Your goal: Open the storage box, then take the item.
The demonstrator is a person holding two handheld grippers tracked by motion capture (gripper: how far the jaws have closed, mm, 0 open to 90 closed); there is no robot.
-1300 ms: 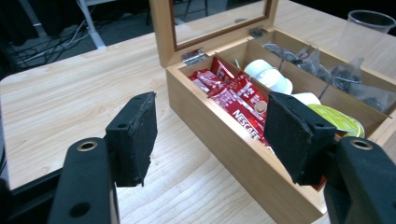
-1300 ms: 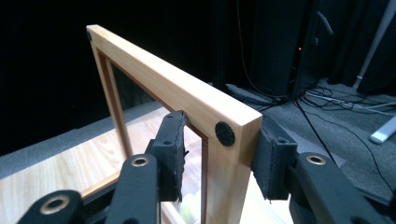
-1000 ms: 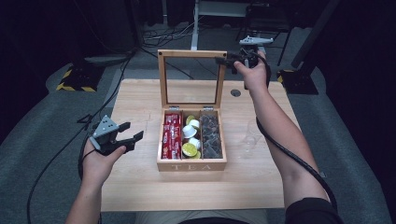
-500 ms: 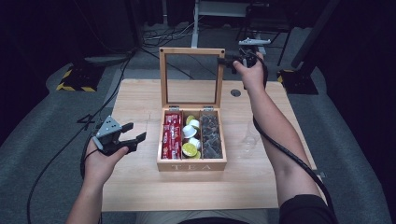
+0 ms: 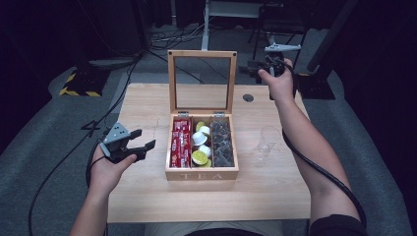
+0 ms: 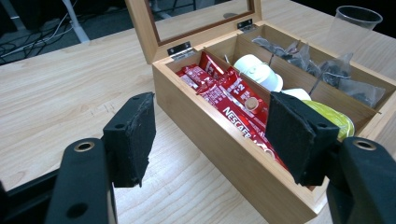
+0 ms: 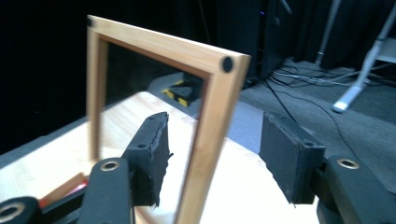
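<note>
A wooden tea box (image 5: 201, 173) stands mid-table with its glass-paned lid (image 5: 201, 54) upright. It holds red sachets (image 5: 180, 142), white and yellow-green capsules (image 5: 199, 136) and dark tea bags (image 5: 222, 142). My right gripper (image 5: 253, 68) hovers at the lid's upper right corner. In the right gripper view the lid's side rail (image 7: 205, 126) sits between the pads of the right gripper (image 7: 214, 119) without touching them; the jaws have just been opening. My left gripper (image 5: 146, 138) is open and empty, left of the box. The left gripper (image 6: 208, 100) faces the box wall (image 6: 224, 154) and sachets (image 6: 238, 102).
A clear plastic cup (image 5: 268, 140) stands to the right of the box, also seen as the cup (image 6: 355, 21) beyond the box's far side. A round hole (image 5: 248, 98) sits in the tabletop behind it. Cables and stands lie on the floor past the table's far edge.
My right gripper's jaws have spread off the lid's corner and the hand has shifted slightly right. The lid stays upright. My left gripper has hardly moved.
</note>
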